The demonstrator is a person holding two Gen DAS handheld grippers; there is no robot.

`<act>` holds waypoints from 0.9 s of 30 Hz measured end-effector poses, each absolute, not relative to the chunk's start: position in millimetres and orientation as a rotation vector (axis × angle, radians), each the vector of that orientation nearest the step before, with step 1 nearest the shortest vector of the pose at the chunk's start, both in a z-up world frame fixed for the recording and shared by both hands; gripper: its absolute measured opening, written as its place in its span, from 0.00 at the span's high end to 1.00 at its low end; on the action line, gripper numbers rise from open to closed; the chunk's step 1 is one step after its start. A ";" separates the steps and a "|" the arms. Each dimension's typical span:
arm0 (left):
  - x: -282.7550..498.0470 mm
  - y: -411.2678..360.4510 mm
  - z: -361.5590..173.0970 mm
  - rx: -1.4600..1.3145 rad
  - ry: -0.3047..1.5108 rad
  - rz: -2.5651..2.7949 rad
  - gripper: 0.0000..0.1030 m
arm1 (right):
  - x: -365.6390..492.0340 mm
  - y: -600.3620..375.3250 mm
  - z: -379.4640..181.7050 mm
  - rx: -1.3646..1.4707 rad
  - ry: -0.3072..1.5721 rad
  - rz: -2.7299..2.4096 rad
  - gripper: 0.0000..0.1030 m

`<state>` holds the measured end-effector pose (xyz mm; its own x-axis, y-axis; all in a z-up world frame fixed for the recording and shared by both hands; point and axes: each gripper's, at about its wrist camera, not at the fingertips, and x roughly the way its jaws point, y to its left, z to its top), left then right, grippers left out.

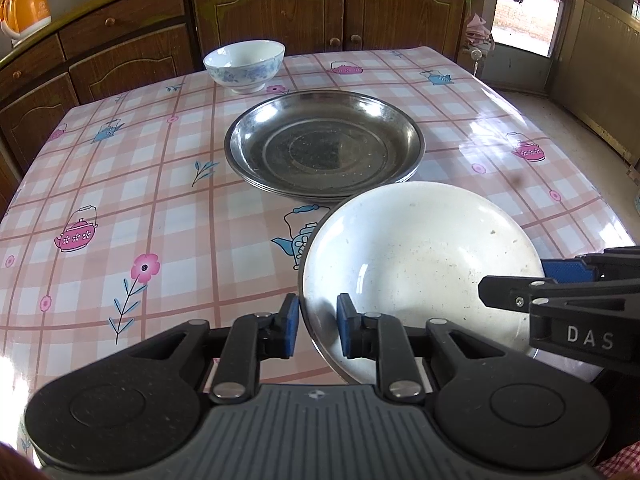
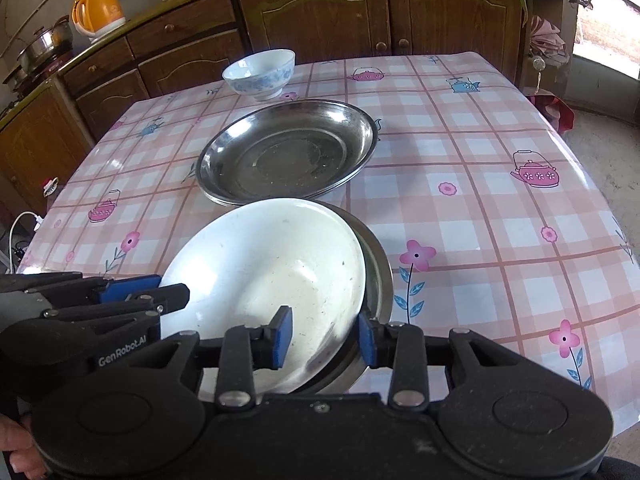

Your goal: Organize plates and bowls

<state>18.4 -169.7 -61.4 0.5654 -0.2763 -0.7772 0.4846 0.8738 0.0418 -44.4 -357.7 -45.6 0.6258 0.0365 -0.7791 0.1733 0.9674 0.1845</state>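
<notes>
While I held both tongs over the near edge of the tabletop, this was what my two wrist views gave me.

Left tongs [image 1: 318, 316]: closed on the near-left rim of the white plate [image 1: 420, 264]; one blue pad sat inside the rim and one outside.

Right tongs [image 2: 324, 334]: jaws apart, straddling the plate's near-right rim without pressing it; the left pad [image 2: 282, 336] stood clear over the white inside, and the right pad sat beside the metal edge.

White plate: tilted, its right side lifted in my right view, leaning in a steel dish [image 2: 378, 276] whose rim showed along its right edge. I could not tell how far it was seated.

Stack of steel plates [image 1: 324, 148]: just behind the white plate, mid-tabletop, several rims showing at the near edge.

Porcelain bowl [image 1: 245, 65]: white with blue flowers, upright, near the far edge and behind the stack, apart from it.

Tabletop [image 1: 120, 200]: covered with a pink checked cloth printed with teapots and flowers.

Beyond: brown wooden cabinets [image 2: 320, 16]; an orange kettle [image 2: 98, 10] on the counter at far left.
</notes>
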 end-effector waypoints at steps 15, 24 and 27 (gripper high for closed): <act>17.5 -167.1 -60.6 0.237 0.863 -0.450 0.79 | -47.6 -357.8 -32.7 0.237 0.856 -0.087 0.35; 16.5 -161.8 -50.7 0.207 0.848 -0.444 0.77 | -47.5 -355.1 -27.0 0.231 0.833 -0.087 0.35; 16.8 -159.8 -44.5 0.195 0.839 -0.434 0.76 | -46.6 -353.2 -22.5 0.225 0.821 -0.086 0.34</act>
<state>16.8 -159.8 -44.5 0.5873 -0.2943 -0.7539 0.4455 0.8953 -0.0025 -46.6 -353.2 -22.5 0.6793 0.0114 -0.7337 0.1624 0.9727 0.1655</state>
